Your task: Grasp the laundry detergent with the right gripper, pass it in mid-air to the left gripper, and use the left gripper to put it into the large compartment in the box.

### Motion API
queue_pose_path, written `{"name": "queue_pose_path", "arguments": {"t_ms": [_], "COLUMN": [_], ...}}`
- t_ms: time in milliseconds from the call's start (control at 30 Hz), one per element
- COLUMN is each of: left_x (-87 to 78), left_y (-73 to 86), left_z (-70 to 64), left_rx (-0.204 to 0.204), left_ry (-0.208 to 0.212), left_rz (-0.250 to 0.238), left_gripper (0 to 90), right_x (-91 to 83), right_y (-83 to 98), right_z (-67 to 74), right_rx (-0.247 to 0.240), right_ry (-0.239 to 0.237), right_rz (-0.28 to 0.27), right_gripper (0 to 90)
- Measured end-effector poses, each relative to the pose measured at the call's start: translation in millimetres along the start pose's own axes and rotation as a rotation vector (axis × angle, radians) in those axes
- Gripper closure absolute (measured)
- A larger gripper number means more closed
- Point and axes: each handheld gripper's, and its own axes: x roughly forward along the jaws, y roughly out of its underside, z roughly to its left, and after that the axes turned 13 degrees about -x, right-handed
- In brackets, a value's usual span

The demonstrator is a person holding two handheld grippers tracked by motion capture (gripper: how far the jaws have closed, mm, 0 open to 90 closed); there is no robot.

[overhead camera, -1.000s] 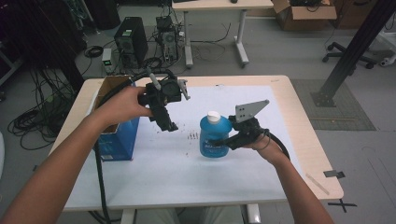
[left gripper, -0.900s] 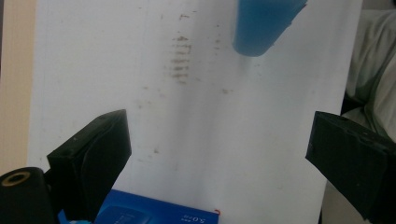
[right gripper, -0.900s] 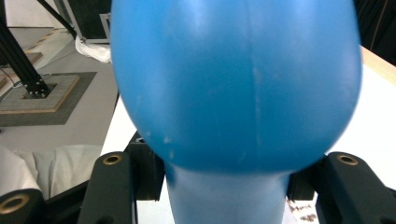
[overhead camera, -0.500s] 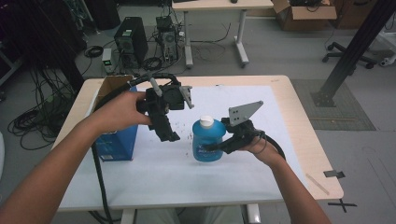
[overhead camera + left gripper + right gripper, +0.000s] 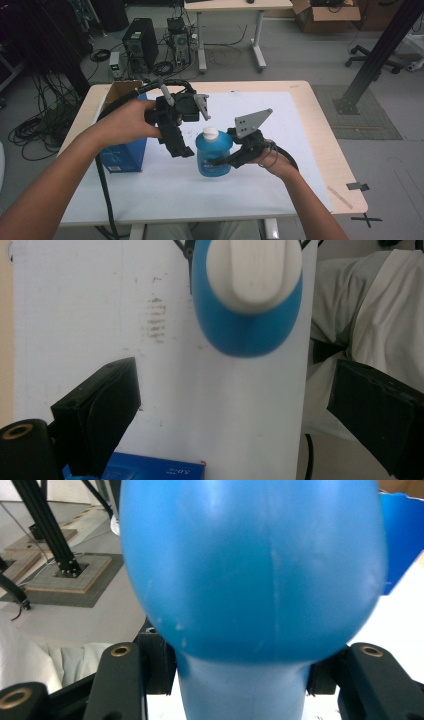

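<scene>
The right gripper (image 5: 220,162), reaching in level from the right with the forearm angled up from the lower edge of the high view, is clamped on the lower body of the blue bottle (image 5: 212,157), which stands upright with its white cap (image 5: 210,133) on top over the white table cover (image 5: 300,165). The left gripper (image 5: 182,150) is held above and just left of the bottle, wrist bent so it points downward, its jaws spread wide with nothing between them. A blue box (image 5: 122,155) stands behind the left forearm at the table's left side.
</scene>
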Motion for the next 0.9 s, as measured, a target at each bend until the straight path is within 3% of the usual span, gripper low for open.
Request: {"name": "queue_pose_path", "arguments": {"t_ms": [267, 733, 900], "left_x": [-5.3, 5.7, 10.0], "left_y": [-2.6, -9.9, -11.3], "left_z": [-3.9, -5.5, -4.5], "left_rx": [0.001, 0.011, -0.006], "left_ry": [-0.006, -0.004, 0.006], "left_rz": [0.016, 0.047, 0.053], "left_gripper": [6.9, 6.9, 6.9], "right_x": [12.1, 29.1, 31.2], "right_y": [-9.0, -14.9, -15.6], "right_z": [-2.7, -7.4, -8.6], "right_rx": [-0.017, -0.017, -0.014], "right_ry": [-0.028, -0.056, -0.058], "right_rz": [0.004, 0.035, 0.04], "right_gripper": [43.6, 43.7, 43.7]}}
